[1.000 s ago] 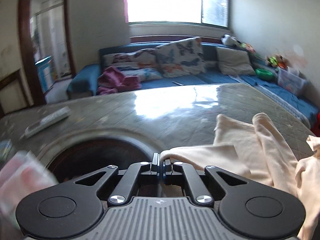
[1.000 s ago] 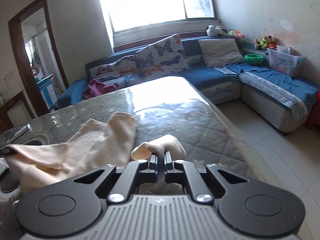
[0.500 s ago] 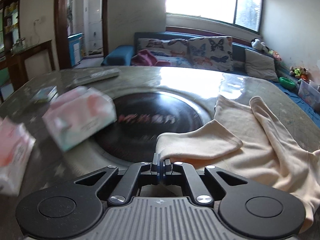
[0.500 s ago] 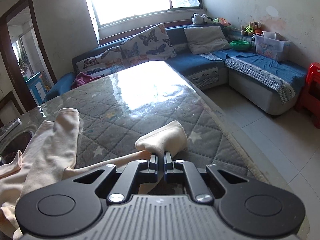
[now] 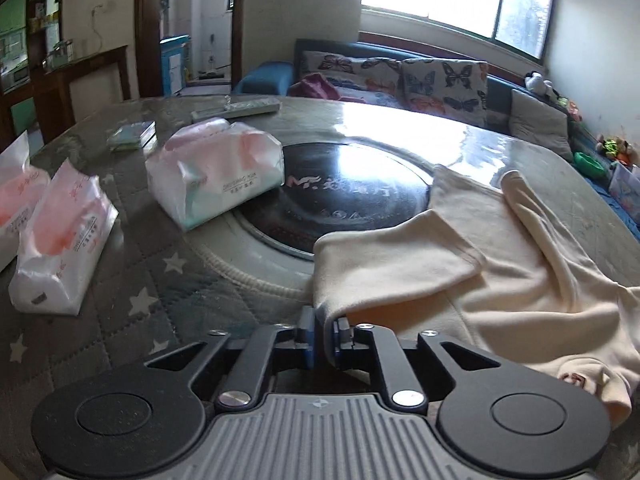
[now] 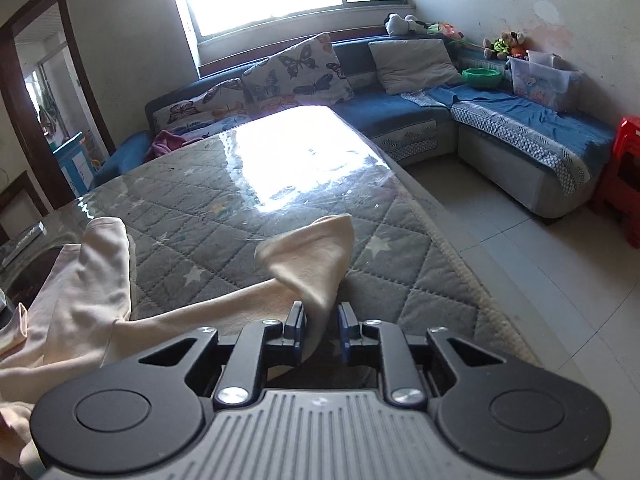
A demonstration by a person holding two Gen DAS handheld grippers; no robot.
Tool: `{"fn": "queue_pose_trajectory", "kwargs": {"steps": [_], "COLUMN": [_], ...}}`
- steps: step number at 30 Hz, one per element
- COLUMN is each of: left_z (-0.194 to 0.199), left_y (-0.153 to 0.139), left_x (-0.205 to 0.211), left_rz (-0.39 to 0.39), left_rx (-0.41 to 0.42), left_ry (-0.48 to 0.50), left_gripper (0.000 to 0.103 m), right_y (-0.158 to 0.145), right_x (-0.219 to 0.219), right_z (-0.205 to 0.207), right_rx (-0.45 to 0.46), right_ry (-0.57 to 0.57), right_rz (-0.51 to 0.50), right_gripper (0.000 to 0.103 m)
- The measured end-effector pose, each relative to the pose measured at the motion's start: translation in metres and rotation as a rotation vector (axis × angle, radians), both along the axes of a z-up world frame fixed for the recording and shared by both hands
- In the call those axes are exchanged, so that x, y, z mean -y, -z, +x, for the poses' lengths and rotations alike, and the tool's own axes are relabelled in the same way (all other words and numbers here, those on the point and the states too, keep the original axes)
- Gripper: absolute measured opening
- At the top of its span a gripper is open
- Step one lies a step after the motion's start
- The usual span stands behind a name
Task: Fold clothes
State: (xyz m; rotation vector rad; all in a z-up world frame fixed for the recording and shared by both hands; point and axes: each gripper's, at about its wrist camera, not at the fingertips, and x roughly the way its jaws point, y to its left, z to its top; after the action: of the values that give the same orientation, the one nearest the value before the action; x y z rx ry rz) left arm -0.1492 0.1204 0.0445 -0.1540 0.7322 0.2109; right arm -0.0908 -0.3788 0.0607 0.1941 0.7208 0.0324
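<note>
As claws [image 5: 323,334] part, garment [image 5: 400,264] btwn.

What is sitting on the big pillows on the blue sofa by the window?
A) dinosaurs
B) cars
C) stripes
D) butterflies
D: the big pillows leaning on the blue sofa are printed with dark and orange butterflies, clear in both wrist views.
</note>
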Motion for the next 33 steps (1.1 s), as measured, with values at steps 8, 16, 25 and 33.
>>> {"fn": "queue_pose_trajectory", "kwargs": {"steps": [8,16,25,33], "left_z": [0.001,0.052,0.140,0.202], "left_y": [-0.026,-0.034,-0.021,0.002], "left_x": [0.005,0.034,0.062,0.071], "left_rz": [0.050,0.070,0.086,0.121], "left_rx": [0.061,0.075,0.020,-0.030], "left_ry": [0.075,0.165,0.214,0.243], "left_gripper": [0.055,0.053,0.050,0.052], "right_y": [-0.026,-0.035,-0.027,-0.016], "right_x": [0.004,-0.058,-0.147,-0.181], "right_z": [-0.005,0.033,0.091,0.144], "right_rx": [0.030,0.021,-0.019,-0.042], "right_ry": [-0.027,-0.265,-0.510,-0.552], "right_rz": [-0.025,0.008,0.003,0.028], "right_gripper": [0.018,0.018,0.018,0.018]}}
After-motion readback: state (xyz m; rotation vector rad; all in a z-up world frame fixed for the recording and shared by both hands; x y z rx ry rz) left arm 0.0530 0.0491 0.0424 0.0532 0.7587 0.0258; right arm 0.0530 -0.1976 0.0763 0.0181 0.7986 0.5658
